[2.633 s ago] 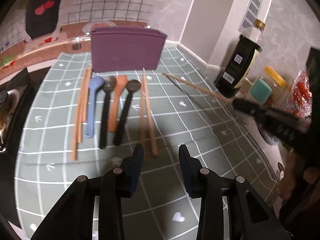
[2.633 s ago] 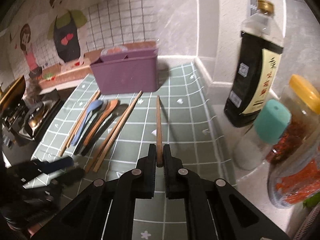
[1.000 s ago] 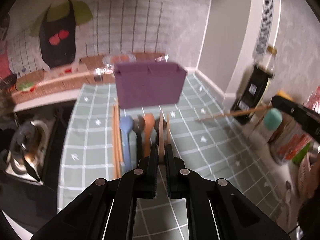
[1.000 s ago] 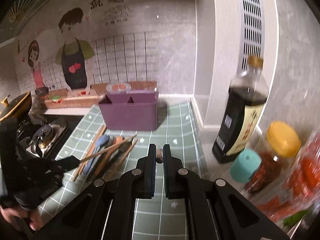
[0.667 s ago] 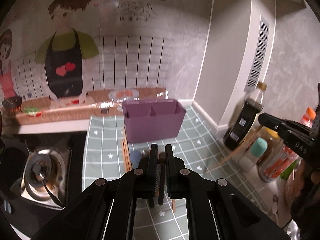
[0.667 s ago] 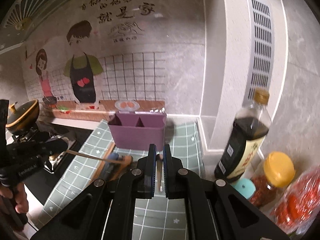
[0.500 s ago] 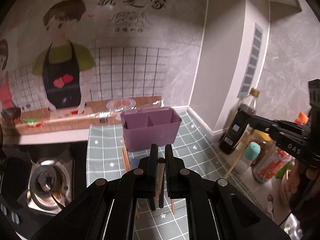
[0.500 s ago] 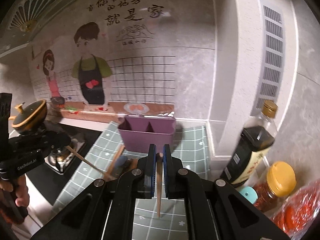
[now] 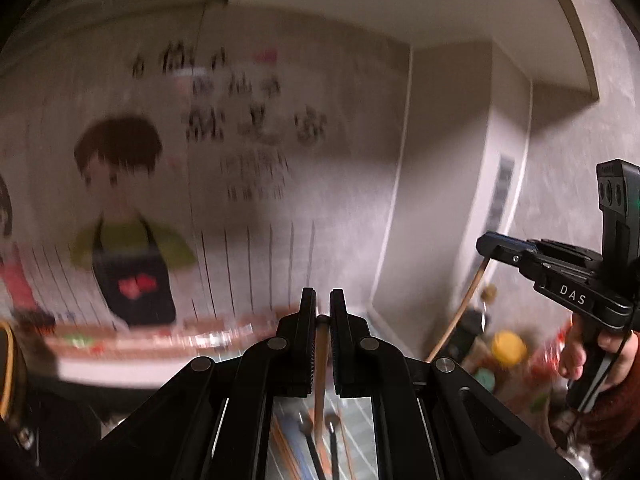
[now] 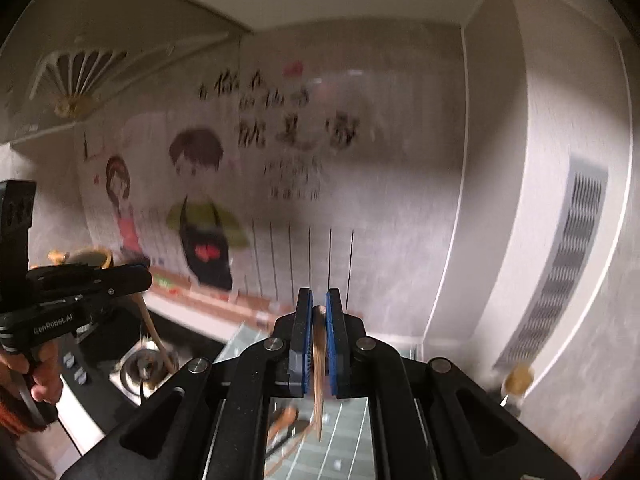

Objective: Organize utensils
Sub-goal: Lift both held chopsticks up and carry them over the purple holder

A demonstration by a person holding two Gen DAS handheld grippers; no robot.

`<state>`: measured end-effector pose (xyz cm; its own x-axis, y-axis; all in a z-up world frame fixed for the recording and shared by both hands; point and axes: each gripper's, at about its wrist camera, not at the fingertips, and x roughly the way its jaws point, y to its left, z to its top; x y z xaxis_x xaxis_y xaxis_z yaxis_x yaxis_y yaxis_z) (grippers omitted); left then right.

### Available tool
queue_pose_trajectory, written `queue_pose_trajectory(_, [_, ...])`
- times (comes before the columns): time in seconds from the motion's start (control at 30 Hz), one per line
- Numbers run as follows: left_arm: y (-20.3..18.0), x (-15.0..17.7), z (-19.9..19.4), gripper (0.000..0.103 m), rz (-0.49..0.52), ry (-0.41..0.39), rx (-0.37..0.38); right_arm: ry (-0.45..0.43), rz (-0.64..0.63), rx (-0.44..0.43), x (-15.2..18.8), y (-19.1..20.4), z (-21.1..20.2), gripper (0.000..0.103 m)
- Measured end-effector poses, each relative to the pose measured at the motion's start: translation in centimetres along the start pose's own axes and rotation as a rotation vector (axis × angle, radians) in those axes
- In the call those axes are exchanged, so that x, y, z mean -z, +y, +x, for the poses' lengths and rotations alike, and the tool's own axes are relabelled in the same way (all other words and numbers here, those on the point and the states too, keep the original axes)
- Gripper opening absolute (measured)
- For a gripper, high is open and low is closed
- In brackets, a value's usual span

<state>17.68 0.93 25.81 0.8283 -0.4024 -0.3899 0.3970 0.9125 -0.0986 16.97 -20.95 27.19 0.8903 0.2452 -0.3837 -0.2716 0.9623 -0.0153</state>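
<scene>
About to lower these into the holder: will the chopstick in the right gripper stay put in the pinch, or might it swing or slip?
The right gripper pinches the chopstick only near its top end, so it probably can pivot. It hangs straight below the jaws without bending, so it looks stiff and light. It is thin and smooth-looking, so it may slide if the grip eases.

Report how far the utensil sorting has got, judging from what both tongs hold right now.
Done: nothing visibly stored; the holder is out of view. In hand: the left tongs grip one chopstick, the right tongs another chopstick, both lifted, hanging down. Left: spoons and sticks lie on the mat below.
</scene>
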Motion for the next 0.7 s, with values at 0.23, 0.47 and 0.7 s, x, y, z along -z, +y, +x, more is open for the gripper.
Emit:
queue_pose_trajectory(0.23, [2.2,-3.4,5.3,0.007,-0.016,-0.109,-0.029,-0.028,0.004,0.035,-4.6,-0.6,4.7,0.007])
queue_pose_trajectory(0.47, [4.8,-1.0,14.3,0.007,-0.052,-0.058,-0.067,0.028,0.012,0.049,-3.0,-1.1,12.9,0.007])
queue_pose_trajectory(0.7, [7.2,3.0,21.2,0.007,-0.153,0.026,-0.08,0.141,0.061,0.033,0.5,-3.1,20.2,0.007])
